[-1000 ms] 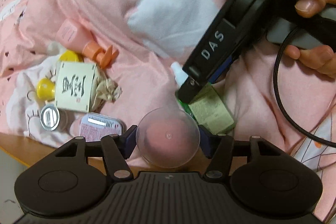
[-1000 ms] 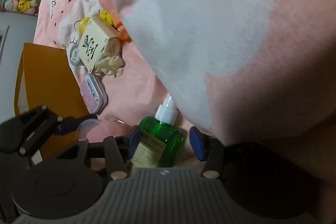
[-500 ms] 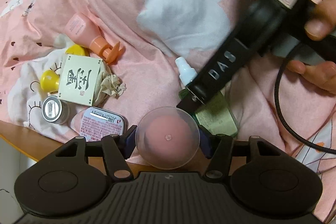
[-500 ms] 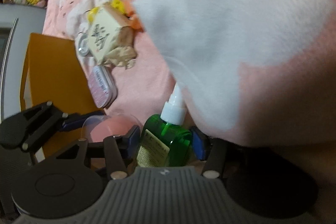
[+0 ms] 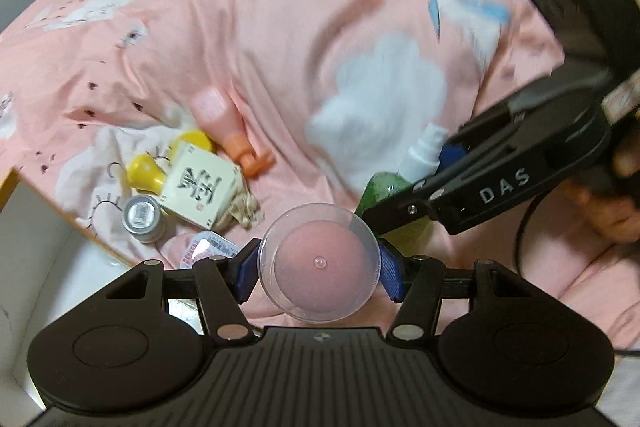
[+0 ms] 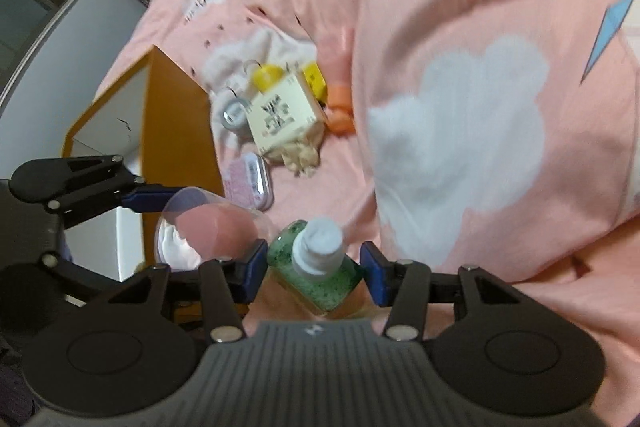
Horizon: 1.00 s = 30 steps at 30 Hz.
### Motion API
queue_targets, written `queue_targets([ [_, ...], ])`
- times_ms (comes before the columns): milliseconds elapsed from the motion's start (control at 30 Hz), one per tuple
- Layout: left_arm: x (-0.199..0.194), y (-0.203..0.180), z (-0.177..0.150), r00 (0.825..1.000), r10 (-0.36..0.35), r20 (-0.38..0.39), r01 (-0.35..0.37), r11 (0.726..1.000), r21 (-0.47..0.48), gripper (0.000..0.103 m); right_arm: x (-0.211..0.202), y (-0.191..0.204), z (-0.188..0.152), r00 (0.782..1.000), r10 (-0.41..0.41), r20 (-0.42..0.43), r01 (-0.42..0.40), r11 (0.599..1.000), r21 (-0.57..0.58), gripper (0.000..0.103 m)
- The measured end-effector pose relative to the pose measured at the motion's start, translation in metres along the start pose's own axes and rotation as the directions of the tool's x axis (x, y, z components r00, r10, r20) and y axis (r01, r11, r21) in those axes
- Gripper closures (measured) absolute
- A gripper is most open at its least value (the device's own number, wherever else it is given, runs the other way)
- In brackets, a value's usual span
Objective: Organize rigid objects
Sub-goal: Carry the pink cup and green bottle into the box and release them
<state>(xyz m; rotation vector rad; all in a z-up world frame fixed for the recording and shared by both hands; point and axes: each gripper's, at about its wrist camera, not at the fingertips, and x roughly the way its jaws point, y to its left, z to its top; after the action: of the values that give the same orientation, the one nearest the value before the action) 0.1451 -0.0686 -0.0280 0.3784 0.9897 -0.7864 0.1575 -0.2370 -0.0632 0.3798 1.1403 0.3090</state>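
Both grippers are up off the pink bedspread (image 5: 248,39) now, where a second ago the bottle and the cup sat low against the fabric. The left gripper (image 5: 318,269) is clamped on a clear round plastic cup (image 5: 318,263), blue pads pressed to its rim on either side, and the cup faces the lens bottom-on, pink showing through it. The right gripper (image 6: 314,271) grips a green spray bottle (image 6: 320,275); its jaws have just been closing, and the bottle that stood upright between them earlier is now tipped so its white nozzle cap (image 6: 318,245) points toward the lens. In the left view the right gripper (image 5: 444,163) comes in from the right edge, tilted down and to the left, a hand (image 5: 608,211) wrapped around its handle, and the bottle (image 5: 380,187) sits just ahead and to the right of the cup. In the right view the left gripper (image 6: 160,201) comes in from the left with the cup (image 6: 204,227) just beside the bottle. More of the bed and room shows than before. Ahead and to the left of the left gripper the clutter lies in a huddle: a cream box with black characters (image 5: 198,187), a yellow bottle (image 5: 146,177), a small silver tin (image 5: 142,217), a pink pump bottle with an orange cap (image 5: 226,125), and a flat pink tin (image 5: 206,251) just beside the left pad. An orange-edged board (image 6: 176,123) lies left of the right gripper.
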Motion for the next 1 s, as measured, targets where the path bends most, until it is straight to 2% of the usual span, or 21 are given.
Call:
queue_targets([
  [233,-0.065,0.020,-0.010,0.991,0.013,0.129,0.006,0.990,-0.144,0.035,-0.034,0.026,0.010,0.996,0.015,0.090,-0.005,0.994,-0.112,0.053],
  [467,-0.108,0.054,-0.034,0.988,0.113,0.109,-0.084,0.966,-0.244,0.035,-0.052,0.078,0.023,0.986,0.099,0.134,-0.057,0.956,-0.289,0.053],
  [600,-0.107,0.067,-0.057,0.986,0.158,0.049,-0.135,0.939,-0.317,0.035,-0.049,0.116,0.030,0.981,0.159,0.113,-0.099,0.906,-0.411,0.053],
  [733,-0.099,0.066,-0.084,0.985,0.169,0.044,-0.142,0.921,-0.363,0.035,-0.029,0.151,0.032,0.980,0.190,0.058,-0.138,0.860,-0.491,0.053],
  [833,-0.086,0.059,-0.102,0.986,0.166,0.021,-0.149,0.926,-0.348,0.035,-0.013,0.171,0.030,0.980,0.197,0.022,-0.160,0.851,-0.500,0.053],
  [900,-0.076,0.055,-0.110,0.983,0.186,-0.008,-0.178,0.925,-0.335,0.035,0.000,0.180,0.028,0.980,0.199,-0.005,-0.175,0.848,-0.500,0.053],
  [1000,-0.067,0.056,-0.121,0.977,0.209,-0.033,-0.205,0.900,-0.386,0.035,0.019,0.192,0.020,0.981,0.191,-0.040,-0.185,0.846,-0.501,0.053],
])
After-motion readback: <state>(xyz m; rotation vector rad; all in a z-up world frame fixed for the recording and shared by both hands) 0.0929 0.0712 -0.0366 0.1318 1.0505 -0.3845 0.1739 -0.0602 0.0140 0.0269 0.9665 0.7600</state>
